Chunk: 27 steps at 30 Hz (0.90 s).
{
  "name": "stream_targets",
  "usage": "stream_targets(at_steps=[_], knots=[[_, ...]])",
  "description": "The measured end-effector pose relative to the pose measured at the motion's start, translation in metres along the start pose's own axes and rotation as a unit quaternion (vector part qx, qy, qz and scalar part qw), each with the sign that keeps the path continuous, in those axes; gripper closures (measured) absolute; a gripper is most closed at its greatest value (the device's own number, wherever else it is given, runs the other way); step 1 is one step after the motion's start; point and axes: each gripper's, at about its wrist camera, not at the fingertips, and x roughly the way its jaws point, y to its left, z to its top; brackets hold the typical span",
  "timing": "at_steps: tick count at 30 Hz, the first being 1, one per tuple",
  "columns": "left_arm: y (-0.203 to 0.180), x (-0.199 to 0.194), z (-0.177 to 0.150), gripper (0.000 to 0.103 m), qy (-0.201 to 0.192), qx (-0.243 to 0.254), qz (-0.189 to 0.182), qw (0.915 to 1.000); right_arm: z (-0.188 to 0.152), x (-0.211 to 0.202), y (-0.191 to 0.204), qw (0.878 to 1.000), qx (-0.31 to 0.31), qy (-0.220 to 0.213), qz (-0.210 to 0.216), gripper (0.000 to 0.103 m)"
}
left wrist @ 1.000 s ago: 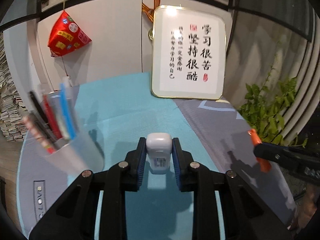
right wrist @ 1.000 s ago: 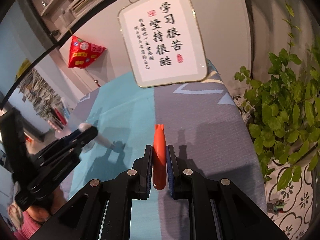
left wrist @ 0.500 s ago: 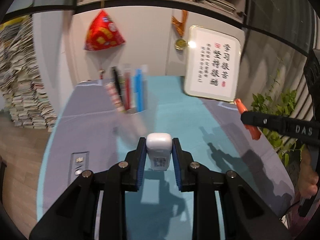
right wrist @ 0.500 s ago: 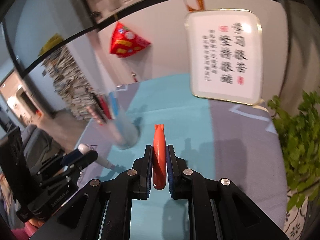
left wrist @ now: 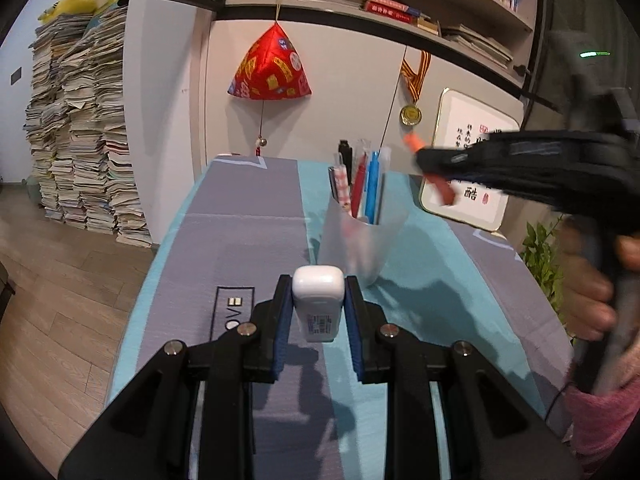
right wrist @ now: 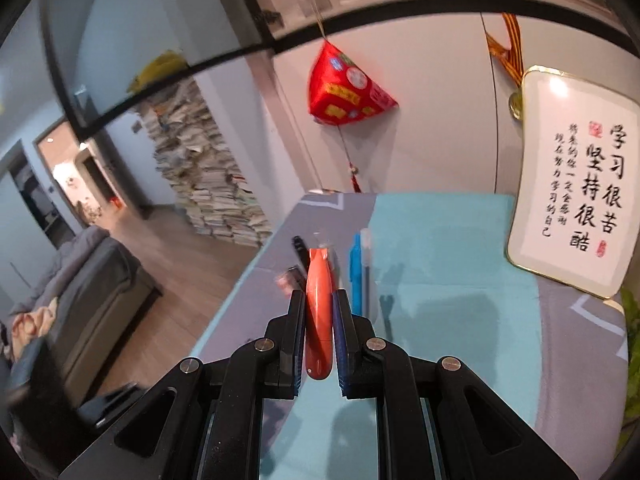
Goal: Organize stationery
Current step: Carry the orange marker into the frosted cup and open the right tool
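1. Since a second ago both grippers have swung left toward the translucent pen cup (left wrist: 362,236). It now sits dead ahead on the teal-and-grey table mat (left wrist: 248,208), not off to the side.
2. The right gripper (right wrist: 319,316) is clamped on an orange marker (right wrist: 319,312), held up near the cup's rim. My guess is it's lined up to drop in next to the blue pen (right wrist: 355,276).
3. The left gripper (left wrist: 318,316) is squeezing a white correction-tape-looking thing (left wrist: 318,304), label facing the camera. It's hanging low in front of the cup, probably waiting its turn.
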Motion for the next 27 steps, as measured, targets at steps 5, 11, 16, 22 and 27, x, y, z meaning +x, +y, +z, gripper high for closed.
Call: stream_targets(at_steps=[5,11,16,22,27], knots=[[0.014,-0.003,0.001,0.08,-0.007,-0.013,0.001,0.9999,0.002,0.033,-0.008,1.0,0.018,0.015,-0.008,0.089],[0.023,0.001,0.001,0.08,-0.005,-0.021,-0.002,0.9998,0.001,0.044,-0.011,0.999,0.021,0.007,-0.024,0.089],[0.024,0.003,0.001,0.08,-0.003,-0.021,-0.007,0.9997,-0.001,0.05,-0.011,0.999,0.01,0.008,-0.037,0.089],[0.025,0.005,0.001,0.08,-0.001,-0.024,-0.009,0.9997,-0.003,0.051,-0.013,0.999,0.005,0.009,-0.041,0.089],[0.024,0.008,0.002,0.08,0.004,-0.026,-0.009,0.9996,-0.003,0.048,-0.017,0.999,0.008,0.005,-0.043,0.089]])
